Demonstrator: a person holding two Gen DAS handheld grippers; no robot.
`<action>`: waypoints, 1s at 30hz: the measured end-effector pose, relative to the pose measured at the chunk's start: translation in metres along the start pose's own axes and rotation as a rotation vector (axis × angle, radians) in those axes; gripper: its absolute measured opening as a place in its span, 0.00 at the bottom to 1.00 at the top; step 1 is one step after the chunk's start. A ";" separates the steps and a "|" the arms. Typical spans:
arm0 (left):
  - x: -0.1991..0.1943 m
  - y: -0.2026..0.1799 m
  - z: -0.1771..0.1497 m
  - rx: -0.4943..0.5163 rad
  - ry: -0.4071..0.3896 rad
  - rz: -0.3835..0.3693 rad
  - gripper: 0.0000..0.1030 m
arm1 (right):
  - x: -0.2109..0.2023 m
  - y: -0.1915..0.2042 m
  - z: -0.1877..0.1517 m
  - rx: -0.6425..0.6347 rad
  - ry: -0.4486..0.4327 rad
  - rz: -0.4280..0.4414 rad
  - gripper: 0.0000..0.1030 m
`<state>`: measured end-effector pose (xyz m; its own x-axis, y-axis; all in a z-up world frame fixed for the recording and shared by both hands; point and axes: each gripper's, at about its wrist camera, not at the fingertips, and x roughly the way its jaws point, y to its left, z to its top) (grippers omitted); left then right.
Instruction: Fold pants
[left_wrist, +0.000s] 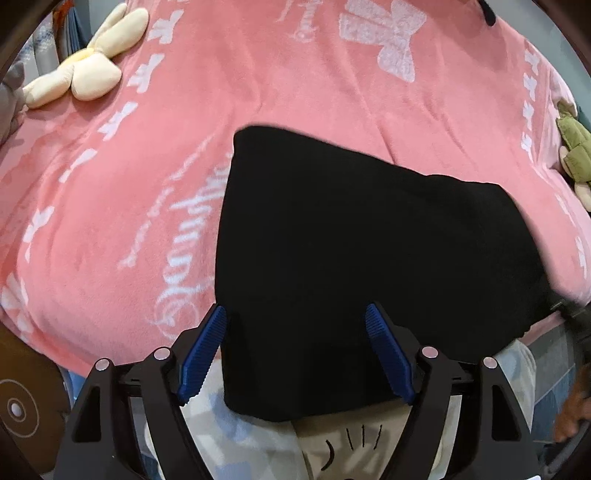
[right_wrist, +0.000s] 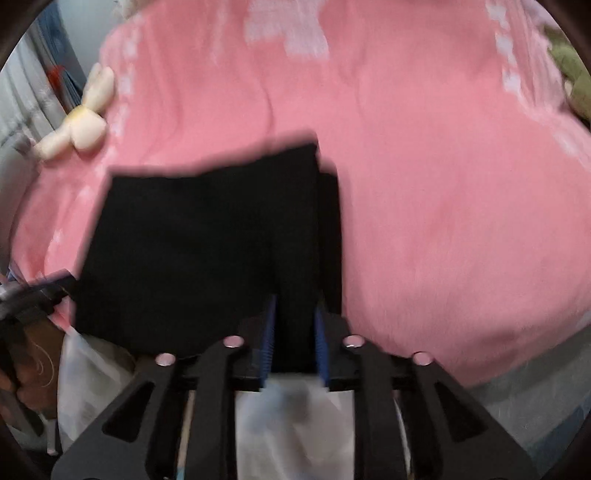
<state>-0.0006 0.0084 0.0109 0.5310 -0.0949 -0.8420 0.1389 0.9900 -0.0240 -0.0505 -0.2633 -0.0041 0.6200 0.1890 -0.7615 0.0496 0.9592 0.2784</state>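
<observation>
We see a pink blanket (left_wrist: 295, 85) with white bows covering the bed. On its near edge lie the black pants (left_wrist: 351, 258), folded into a compact block that overhangs toward us. A cream plush toy (left_wrist: 85, 70) sits far left, a green plush toy (left_wrist: 576, 155) far right. Our left gripper (left_wrist: 295, 325) stands wide, its blue pads straddling the pants' near-left part without pressing. Our right gripper (right_wrist: 295, 317) is narrow around the right edge; whether its pads press it we cannot tell through the blur.
</observation>
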 end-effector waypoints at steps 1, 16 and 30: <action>0.003 0.000 -0.001 -0.006 0.010 0.000 0.73 | -0.008 -0.002 0.001 0.047 -0.022 0.028 0.27; 0.005 0.022 -0.002 -0.026 0.021 -0.008 0.78 | 0.045 0.011 0.109 0.070 -0.055 0.031 0.05; -0.012 0.063 -0.010 -0.070 0.018 0.004 0.78 | 0.145 0.222 0.126 -0.226 0.142 0.260 0.00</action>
<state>-0.0063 0.0732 0.0145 0.5166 -0.0900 -0.8515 0.0781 0.9953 -0.0578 0.1490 -0.0500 0.0213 0.4740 0.4441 -0.7603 -0.2789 0.8948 0.3488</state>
